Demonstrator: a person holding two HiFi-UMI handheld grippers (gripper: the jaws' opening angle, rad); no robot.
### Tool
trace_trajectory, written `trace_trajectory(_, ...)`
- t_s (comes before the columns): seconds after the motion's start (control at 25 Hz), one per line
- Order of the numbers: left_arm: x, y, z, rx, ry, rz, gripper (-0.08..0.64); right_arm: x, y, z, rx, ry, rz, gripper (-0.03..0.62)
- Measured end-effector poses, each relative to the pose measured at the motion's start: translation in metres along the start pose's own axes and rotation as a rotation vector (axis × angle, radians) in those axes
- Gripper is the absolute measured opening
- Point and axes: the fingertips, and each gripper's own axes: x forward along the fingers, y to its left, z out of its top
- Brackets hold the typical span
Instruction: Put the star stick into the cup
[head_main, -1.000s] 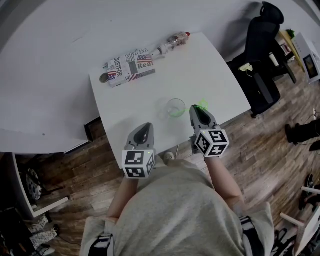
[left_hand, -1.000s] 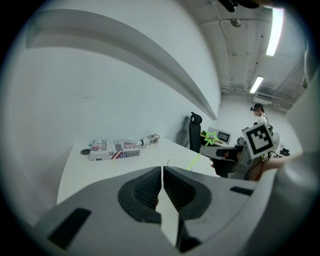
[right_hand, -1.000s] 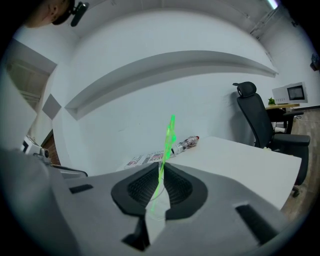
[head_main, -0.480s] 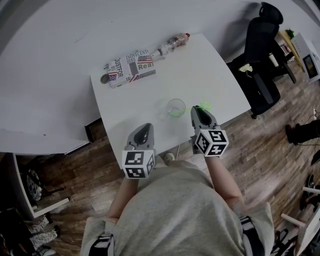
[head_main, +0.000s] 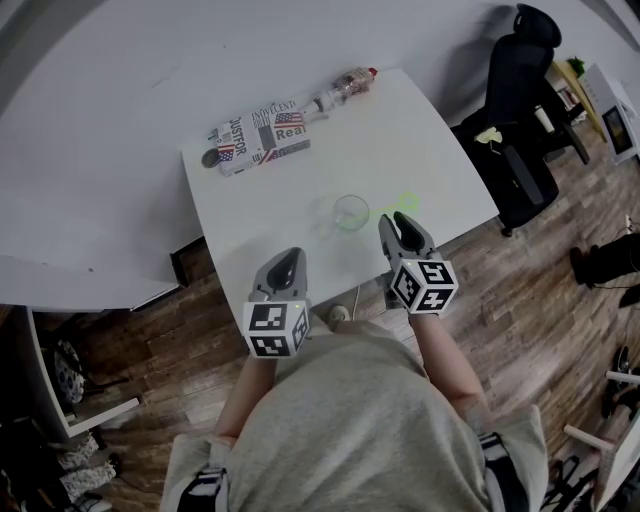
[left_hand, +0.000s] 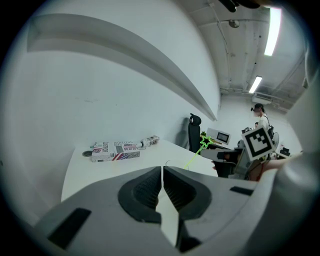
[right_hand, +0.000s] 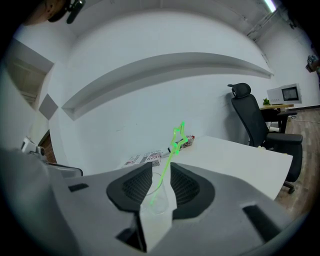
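Note:
A clear cup (head_main: 351, 212) stands on the white table (head_main: 430, 150) near its front edge. The green star stick (head_main: 403, 202) stands in it, leaning right over the rim with the star end up. My right gripper (head_main: 397, 222) sits just behind the star. Its jaws have just been opening and now stand apart, off the stick. In the right gripper view the stick (right_hand: 172, 150) rises out of the cup (right_hand: 157, 194) in the gap of the right gripper (right_hand: 161, 170). My left gripper (head_main: 288, 262) hovers left of the cup, and the left gripper (left_hand: 162, 170) is shut on nothing.
A printed box (head_main: 258, 133), a small bottle (head_main: 345, 82) and a dark round lid (head_main: 208, 157) lie along the table's far edge. A black office chair (head_main: 520, 110) stands to the right, on wooden floor. The table's front edge runs under both grippers.
The right gripper's jaws have spread apart and let go of the star stick, which now leans in the cup on its own. The left gripper has not moved.

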Motion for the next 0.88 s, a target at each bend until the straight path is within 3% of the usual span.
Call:
trace_trajectory(0.4,-0.020,-0.016,-0.003,0.028,-0.006,-0.047,0.014,-0.040,0.019,0.011,-0.001,-0.056,-0.007,0.118)
trace_trajectory(0.72,-0.058,-0.021,-0.012,0.046,-0.010,-0.086,0.014,-0.089,0.069,0.027,-0.057,-0.139,0.016,0.113)
trace_trajectory(0.88,-0.083,-0.018,-0.021,0.050,-0.014,-0.098,0.014,-0.114,0.100,0.026,-0.095,-0.165,0.029,0.072)
